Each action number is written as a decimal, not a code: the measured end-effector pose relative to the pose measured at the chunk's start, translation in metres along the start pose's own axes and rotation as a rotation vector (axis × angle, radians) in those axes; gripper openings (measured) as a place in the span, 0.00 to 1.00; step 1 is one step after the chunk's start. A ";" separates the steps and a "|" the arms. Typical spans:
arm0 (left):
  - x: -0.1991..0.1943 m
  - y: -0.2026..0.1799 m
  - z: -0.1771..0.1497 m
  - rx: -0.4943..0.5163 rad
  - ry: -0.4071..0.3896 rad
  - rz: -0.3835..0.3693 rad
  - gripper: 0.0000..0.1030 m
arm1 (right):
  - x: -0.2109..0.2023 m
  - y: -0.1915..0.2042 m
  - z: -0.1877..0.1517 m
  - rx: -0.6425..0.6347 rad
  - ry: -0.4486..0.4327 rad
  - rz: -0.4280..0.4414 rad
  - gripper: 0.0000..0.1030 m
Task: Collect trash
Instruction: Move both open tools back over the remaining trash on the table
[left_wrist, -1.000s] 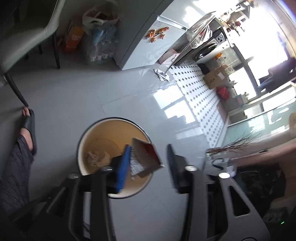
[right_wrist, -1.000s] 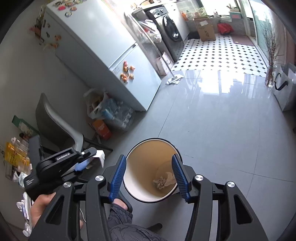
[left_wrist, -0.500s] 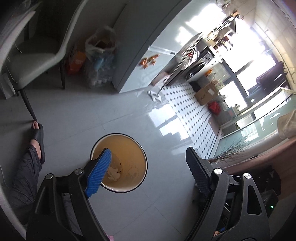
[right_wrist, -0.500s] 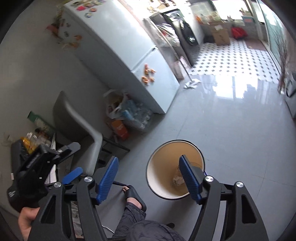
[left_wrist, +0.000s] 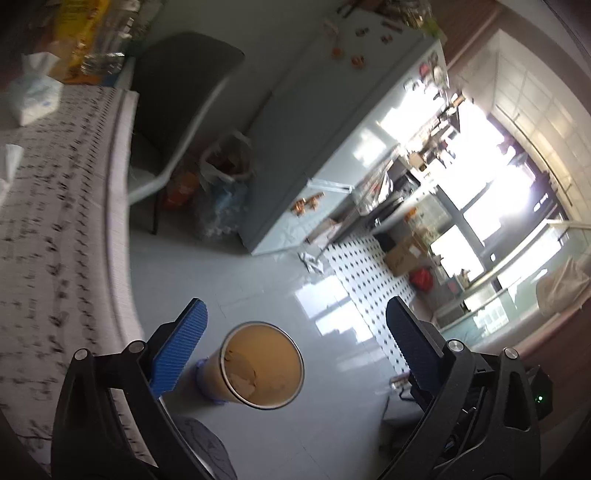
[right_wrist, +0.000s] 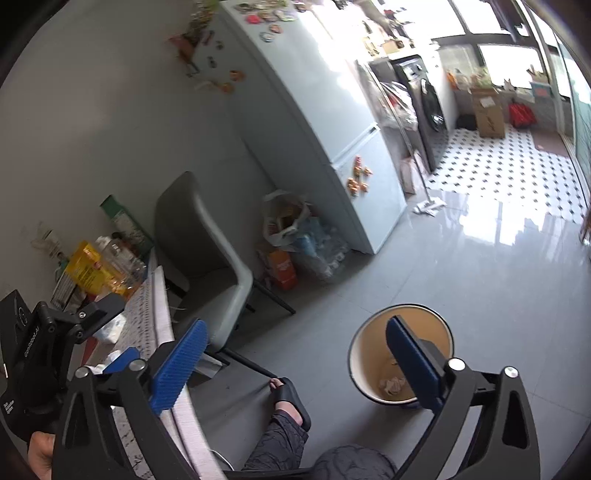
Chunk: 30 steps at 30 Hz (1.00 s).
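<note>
The round trash bin (left_wrist: 262, 365) stands on the grey floor, cream inside with a dark rim, and holds crumpled paper (right_wrist: 391, 384). My left gripper (left_wrist: 295, 306) hangs high above it, jaws still opening, nothing between the blue pads. My right gripper (right_wrist: 295, 325) is also opening and empty; its right finger overlaps the bin (right_wrist: 356, 354) in the picture. The left gripper (right_wrist: 118, 332) shows at the left of the right wrist view, over the table edge. White crumpled tissues (right_wrist: 110, 330) lie on the patterned table (left_wrist: 55, 221).
A grey chair (right_wrist: 207, 251) stands by the table, with the person's sandalled foot (right_wrist: 288, 398) beside its legs. A fridge (right_wrist: 325, 122) and bags (right_wrist: 306, 236) stand behind. A tissue pack (left_wrist: 33, 98), bottles and a yellow packet (right_wrist: 88, 271) are on the table.
The red-and-white packet beside the left gripper's finger is gone from view. Both grippers have risen away from the bin, swung toward the table, and opened wider.
</note>
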<state>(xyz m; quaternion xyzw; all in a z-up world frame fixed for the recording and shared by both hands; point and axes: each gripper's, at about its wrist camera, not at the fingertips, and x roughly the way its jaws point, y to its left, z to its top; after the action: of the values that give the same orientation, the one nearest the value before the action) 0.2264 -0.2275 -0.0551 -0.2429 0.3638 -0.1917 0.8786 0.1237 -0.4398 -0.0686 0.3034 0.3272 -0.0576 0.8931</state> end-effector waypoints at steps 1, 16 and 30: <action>-0.010 0.006 0.003 -0.005 -0.020 0.007 0.94 | -0.002 0.008 -0.002 -0.012 0.000 0.007 0.93; -0.138 0.100 0.025 -0.091 -0.251 0.141 0.94 | -0.006 0.125 -0.037 -0.171 -0.005 0.105 0.93; -0.214 0.163 0.033 -0.051 -0.337 0.350 0.94 | -0.001 0.203 -0.067 -0.315 0.028 0.188 0.93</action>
<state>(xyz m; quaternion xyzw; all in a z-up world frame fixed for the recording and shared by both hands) 0.1351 0.0239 -0.0099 -0.2266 0.2535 0.0158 0.9403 0.1466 -0.2367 -0.0059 0.1897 0.3149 0.0823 0.9263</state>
